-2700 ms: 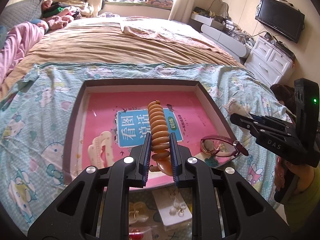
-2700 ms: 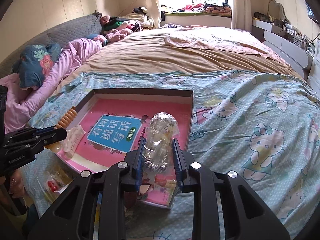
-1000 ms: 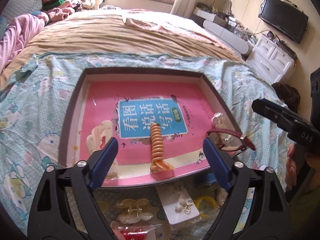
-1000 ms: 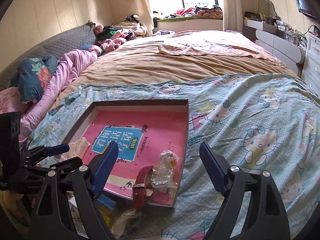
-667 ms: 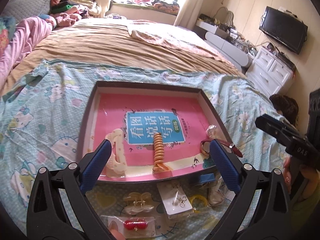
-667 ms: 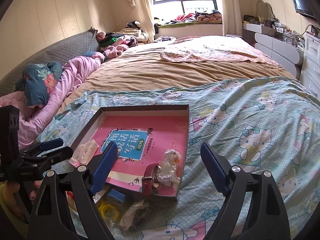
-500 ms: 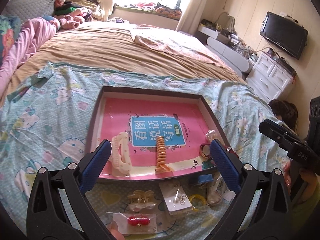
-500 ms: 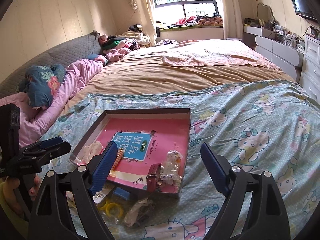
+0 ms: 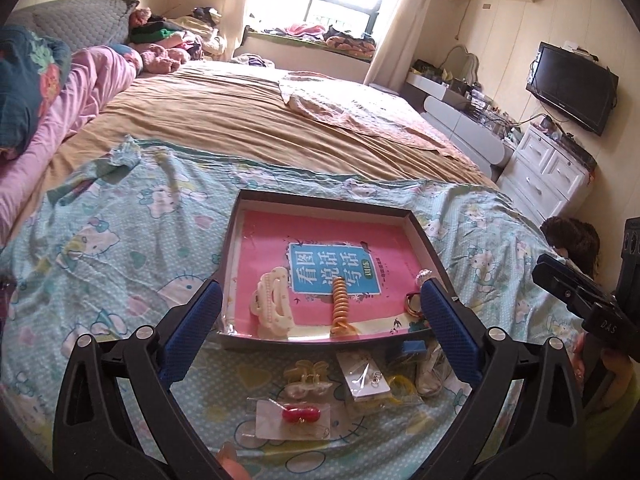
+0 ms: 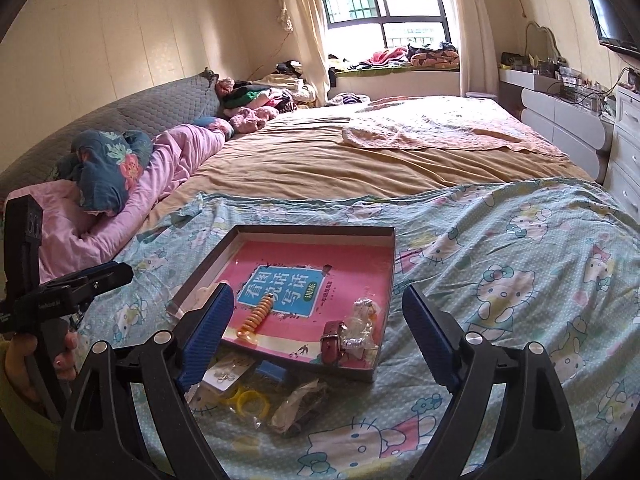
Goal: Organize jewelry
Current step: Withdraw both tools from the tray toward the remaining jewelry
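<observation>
A shallow dark box (image 9: 326, 201) with a pink book inside lies on the Hello Kitty bedspread; it also shows in the right wrist view (image 10: 316, 231). In it lie an orange beaded bracelet (image 9: 340, 308) (image 10: 258, 315), a cream hair claw (image 9: 272, 304), a red watch strap (image 10: 330, 340) and a clear bagged bracelet (image 10: 360, 324). My left gripper (image 9: 318, 322) is open and empty, above the box's near edge. My right gripper (image 10: 316, 330) is open and empty, held back above the box. In front of the box lie a red bead packet (image 9: 300, 414), an earring card (image 9: 366, 376), a yellow ring (image 10: 248, 398) and a clear claw clip (image 9: 306, 380).
The brown blanket (image 9: 248, 120) covers the far bed. Pink bedding and pillows (image 10: 120, 200) lie at the left. White drawers (image 9: 548, 172) and a wall TV (image 9: 572, 88) stand at the right. A blue block (image 9: 414, 347) and a plastic bag (image 10: 300, 400) lie by the box.
Both grippers let go of their items, the orange bracelet and the bagged bracelet, which now lie in the box. Both grippers opened wide and drew back and up from the box.
</observation>
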